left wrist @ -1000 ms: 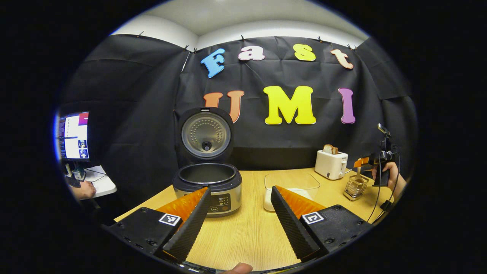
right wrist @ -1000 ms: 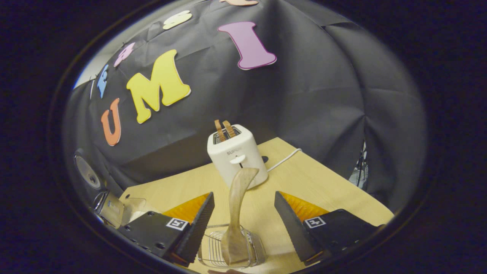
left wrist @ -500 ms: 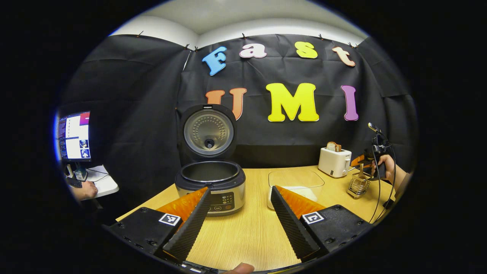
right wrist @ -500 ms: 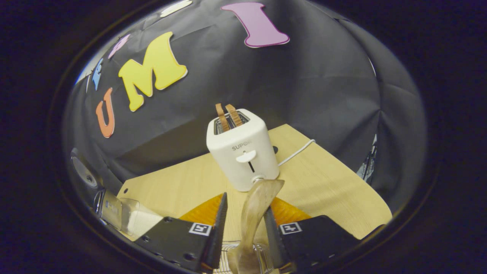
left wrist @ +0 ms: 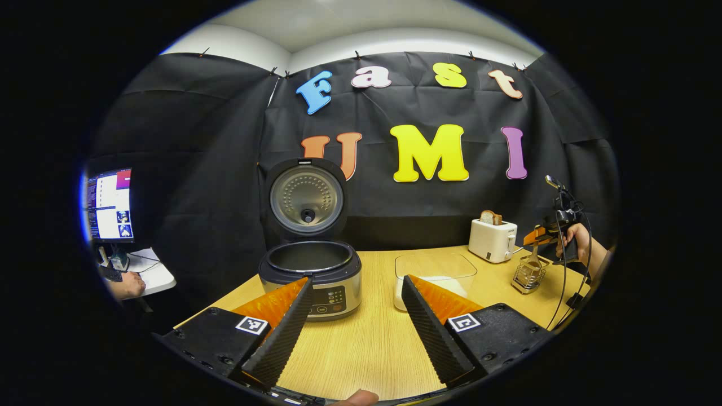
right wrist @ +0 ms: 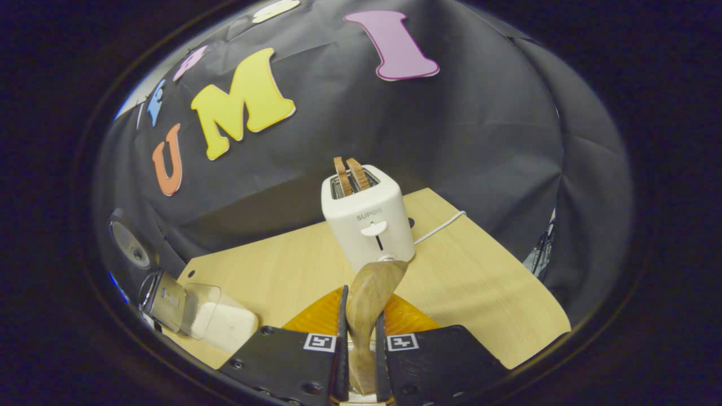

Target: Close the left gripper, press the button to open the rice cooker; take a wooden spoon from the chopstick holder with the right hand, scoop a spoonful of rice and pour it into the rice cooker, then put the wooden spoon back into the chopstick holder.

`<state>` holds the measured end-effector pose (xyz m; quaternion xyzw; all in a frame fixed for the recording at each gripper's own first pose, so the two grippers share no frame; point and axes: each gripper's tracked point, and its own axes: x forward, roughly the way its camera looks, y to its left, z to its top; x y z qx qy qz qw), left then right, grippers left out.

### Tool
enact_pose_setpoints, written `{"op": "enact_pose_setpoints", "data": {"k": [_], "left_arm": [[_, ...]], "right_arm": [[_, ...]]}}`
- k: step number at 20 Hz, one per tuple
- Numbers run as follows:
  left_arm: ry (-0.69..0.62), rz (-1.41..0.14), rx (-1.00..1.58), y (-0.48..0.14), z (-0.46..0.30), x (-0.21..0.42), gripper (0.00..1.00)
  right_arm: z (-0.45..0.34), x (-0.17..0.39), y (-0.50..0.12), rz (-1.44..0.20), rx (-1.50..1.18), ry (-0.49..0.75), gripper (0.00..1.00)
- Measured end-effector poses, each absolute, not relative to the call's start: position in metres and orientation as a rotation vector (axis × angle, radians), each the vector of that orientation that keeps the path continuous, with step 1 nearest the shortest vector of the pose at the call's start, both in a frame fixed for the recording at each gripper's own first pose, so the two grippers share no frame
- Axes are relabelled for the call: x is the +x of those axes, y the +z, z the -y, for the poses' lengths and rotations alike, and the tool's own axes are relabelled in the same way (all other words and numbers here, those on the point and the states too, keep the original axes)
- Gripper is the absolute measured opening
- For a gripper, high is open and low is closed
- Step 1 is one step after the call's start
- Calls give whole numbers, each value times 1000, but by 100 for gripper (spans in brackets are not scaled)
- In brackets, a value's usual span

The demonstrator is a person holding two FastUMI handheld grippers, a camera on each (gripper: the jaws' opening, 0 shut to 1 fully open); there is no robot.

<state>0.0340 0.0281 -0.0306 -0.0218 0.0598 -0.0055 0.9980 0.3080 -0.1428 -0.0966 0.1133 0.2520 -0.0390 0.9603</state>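
The right claw (right wrist: 359, 338) has its two fingers pressed against the handle of the pale, curved wooden spoon (right wrist: 369, 299), whose wide end rises in front of the white two-slot toaster (right wrist: 366, 217); the left gripper view shows that claw, in a hand, above the wire chopstick holder (left wrist: 527, 274) at the far right of the light wooden surface (left wrist: 366, 344). The left claw (left wrist: 354, 318) hangs well open and empty, its fingers wide apart, near the front edge of the surface; beyond it stands the round, silver-and-black rice cooker (left wrist: 311, 270), lid up and pot exposed, so the button step looks done. Just beside the cooker sits the clear plastic box of white rice (left wrist: 434, 276). The step in hand appears to be taking the spoon from the holder; I judge the next move calls for a straight lift so the spoon clears the wire, then a carry across to the rice box.
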Motion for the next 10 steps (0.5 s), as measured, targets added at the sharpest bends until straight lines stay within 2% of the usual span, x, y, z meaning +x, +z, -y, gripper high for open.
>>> {"op": "enact_pose_setpoints", "data": {"k": [5,9,10], "left_arm": [[-13,-86,-48,-17,-34,24,100],[1,-71,-68,-9,-49,19,99],[9,-68,-71,-7,-55,18,100]], "right_arm": [[117,278,-78,-511,28,-54,18],[106,267,-59,-518,-88,-102,18],[102,265,-51,-514,-101,-116,13]]}}
